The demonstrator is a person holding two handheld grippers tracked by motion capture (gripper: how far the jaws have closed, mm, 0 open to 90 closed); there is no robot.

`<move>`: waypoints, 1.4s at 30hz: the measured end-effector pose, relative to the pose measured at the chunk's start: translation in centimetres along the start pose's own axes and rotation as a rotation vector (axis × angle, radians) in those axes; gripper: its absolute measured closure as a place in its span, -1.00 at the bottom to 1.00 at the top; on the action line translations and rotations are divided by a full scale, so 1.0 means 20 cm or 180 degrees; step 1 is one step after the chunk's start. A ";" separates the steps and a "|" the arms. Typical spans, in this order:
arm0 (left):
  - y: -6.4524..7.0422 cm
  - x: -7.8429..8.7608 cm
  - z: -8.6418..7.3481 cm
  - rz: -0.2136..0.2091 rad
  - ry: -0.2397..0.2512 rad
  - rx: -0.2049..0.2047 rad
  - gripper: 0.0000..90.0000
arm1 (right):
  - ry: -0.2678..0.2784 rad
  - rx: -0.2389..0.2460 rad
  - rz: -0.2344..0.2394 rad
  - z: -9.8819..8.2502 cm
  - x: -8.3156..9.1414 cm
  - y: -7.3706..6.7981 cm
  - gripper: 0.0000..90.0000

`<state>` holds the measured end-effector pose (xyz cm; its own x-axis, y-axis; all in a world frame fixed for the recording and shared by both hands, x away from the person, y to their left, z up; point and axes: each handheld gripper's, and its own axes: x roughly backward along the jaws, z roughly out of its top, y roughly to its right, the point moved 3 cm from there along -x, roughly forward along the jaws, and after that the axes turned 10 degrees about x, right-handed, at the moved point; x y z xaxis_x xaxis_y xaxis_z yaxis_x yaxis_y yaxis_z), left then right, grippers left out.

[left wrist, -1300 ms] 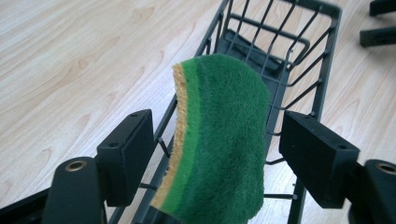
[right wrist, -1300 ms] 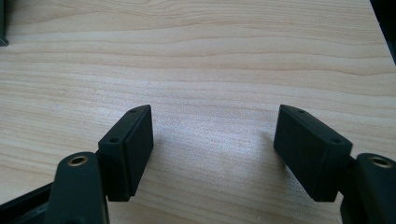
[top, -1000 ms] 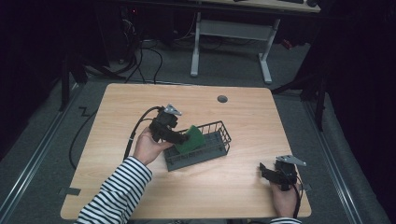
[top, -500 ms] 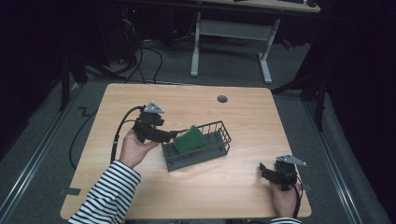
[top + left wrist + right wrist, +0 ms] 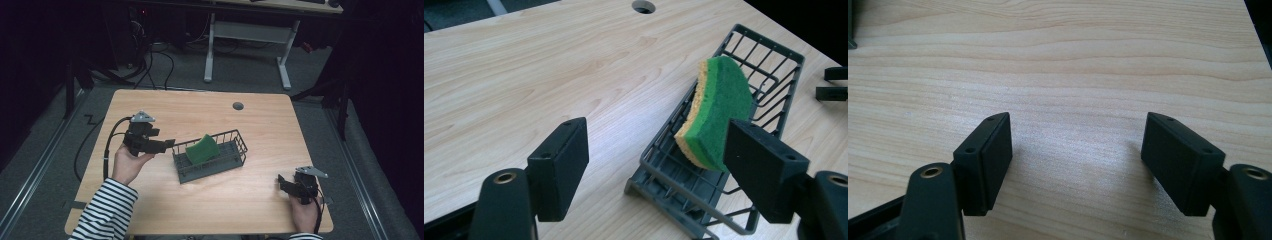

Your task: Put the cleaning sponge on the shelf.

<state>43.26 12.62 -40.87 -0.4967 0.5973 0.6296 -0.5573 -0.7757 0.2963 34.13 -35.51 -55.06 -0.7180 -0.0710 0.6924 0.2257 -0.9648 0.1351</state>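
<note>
Left of basket (image 5: pixel 210 157): left gripper (image 5: pixel 167 145) backed off, wide, empty; sponge (image 5: pixel 202 149) dropped inside. Right gripper (image 5: pixel 284 183) wide, idle.

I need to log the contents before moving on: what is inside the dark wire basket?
One green-and-yellow sponge leans tilted inside the dark wire basket. The rest of the basket's grid floor looks bare. What lies beneath the sponge is covered, and the near corner is hidden behind a black jaw.

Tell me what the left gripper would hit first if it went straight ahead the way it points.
Probably the near end of the wire basket, then the sponge leaning inside it; depth is hard to judge.
</note>
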 end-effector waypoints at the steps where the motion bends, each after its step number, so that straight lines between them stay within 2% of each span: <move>1: -0.01 0.01 0.00 0.0020 0.0010 0.0006 -0.40 | 0.0002 0.0006 0.0000 0.00 0.00 0.00 -0.37; 4: -0.02 0.03 -0.01 0.0007 0.0028 0.0042 -0.40 | 0.0000 0.0001 0.0000 0.00 0.00 0.00 -0.37; 5: -0.04 0.05 -0.02 -0.0044 0.0047 0.0110 -0.40 | 0.0001 0.0006 -0.0001 0.00 0.00 0.00 -0.37; 19: -0.16 0.14 -0.10 0.0033 0.0159 0.0328 -0.40 | 0.0004 0.0013 -0.0001 0.00 0.00 0.00 -0.37; 22: -0.19 0.16 -0.13 0.0094 0.0164 0.0375 -0.40 | -0.0001 -0.0004 0.0002 0.00 0.00 0.00 -0.36; 30: -0.24 0.19 -0.18 0.0142 0.0213 0.0473 -0.40 | 0.0001 -0.0005 0.0001 0.00 0.00 0.00 -0.36; 33: -0.27 0.21 -0.21 0.0235 0.0256 0.0485 -0.39 | -0.0001 -0.0003 0.0001 0.00 0.00 0.00 -0.36; 38: -0.32 0.23 -0.26 0.0262 0.0304 0.0619 -0.38 | 0.0002 0.0001 0.0000 0.00 0.00 0.00 -0.36; 42: -0.35 0.23 -0.30 0.0299 0.0306 0.0672 -0.38 | -0.0002 -0.0004 0.0001 0.00 0.00 0.00 -0.36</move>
<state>40.82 22.00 -44.30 -0.6065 0.5293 0.5932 -0.3591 -0.8481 0.3895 34.12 -35.53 -55.06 -0.7176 -0.0712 0.6928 0.2250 -0.9651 0.1339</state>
